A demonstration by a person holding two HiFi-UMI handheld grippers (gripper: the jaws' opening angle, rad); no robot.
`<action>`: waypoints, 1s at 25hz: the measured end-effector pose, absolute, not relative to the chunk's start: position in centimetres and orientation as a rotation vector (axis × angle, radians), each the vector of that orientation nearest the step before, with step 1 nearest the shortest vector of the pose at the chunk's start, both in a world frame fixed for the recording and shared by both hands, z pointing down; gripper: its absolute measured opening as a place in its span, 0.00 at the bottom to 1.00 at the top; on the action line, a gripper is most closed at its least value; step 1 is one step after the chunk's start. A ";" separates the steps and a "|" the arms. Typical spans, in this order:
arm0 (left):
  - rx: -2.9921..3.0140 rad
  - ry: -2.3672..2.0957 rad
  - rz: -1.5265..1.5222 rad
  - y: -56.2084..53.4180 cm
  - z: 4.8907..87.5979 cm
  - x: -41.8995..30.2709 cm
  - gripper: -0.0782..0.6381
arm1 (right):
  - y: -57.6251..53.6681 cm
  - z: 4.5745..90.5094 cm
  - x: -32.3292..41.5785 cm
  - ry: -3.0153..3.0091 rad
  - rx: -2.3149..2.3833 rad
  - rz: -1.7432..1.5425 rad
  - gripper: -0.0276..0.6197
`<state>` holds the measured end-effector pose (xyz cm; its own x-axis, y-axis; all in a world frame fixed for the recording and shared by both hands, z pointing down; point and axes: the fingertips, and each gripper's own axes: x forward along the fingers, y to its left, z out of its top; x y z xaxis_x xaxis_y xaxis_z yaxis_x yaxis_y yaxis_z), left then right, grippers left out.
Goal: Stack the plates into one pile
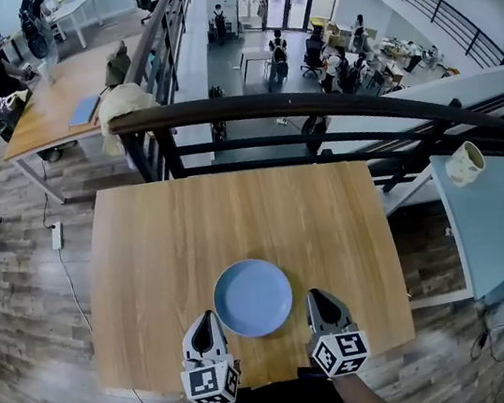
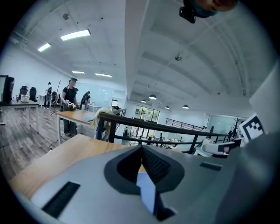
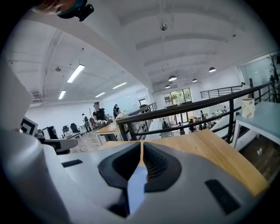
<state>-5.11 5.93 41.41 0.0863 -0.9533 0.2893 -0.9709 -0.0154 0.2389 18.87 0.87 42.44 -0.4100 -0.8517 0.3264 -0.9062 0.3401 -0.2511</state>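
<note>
Blue plate (image 1: 253, 297) lies on wood table (image 1: 147, 260) btwn the two tools: just right of left gripper (image 1: 203, 319) tips, just left of right gripper (image 1: 317, 295) tips, approx equal reach for both. It's round, so no long axis. Both jaw pairs are pressed together, nothing in them. No 2nd plate in sight; single or already a pile, can't tell. There's open wood ahead of the tips, near edge under the tools, and railing (image 1: 313, 105) past the far edge.
</note>
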 end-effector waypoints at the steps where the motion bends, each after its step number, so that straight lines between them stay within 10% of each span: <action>1: 2.014 -1.907 0.044 6.3 40.6 -5.0 0.14 | 1.2 42.1 18.8 -2.466 1.618 0.590 0.11; 25: 2.171 -1.856 0.011 7.4 38.5 -1.6 0.14 | 4.2 39.4 18.1 -2.541 1.615 0.509 0.09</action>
<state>-1.56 7.43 38.50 0.1722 -0.9669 0.1885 -0.9690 -0.1319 0.2090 18.12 4.16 39.37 -0.4378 -0.8638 0.2496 -0.8932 0.3862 -0.2302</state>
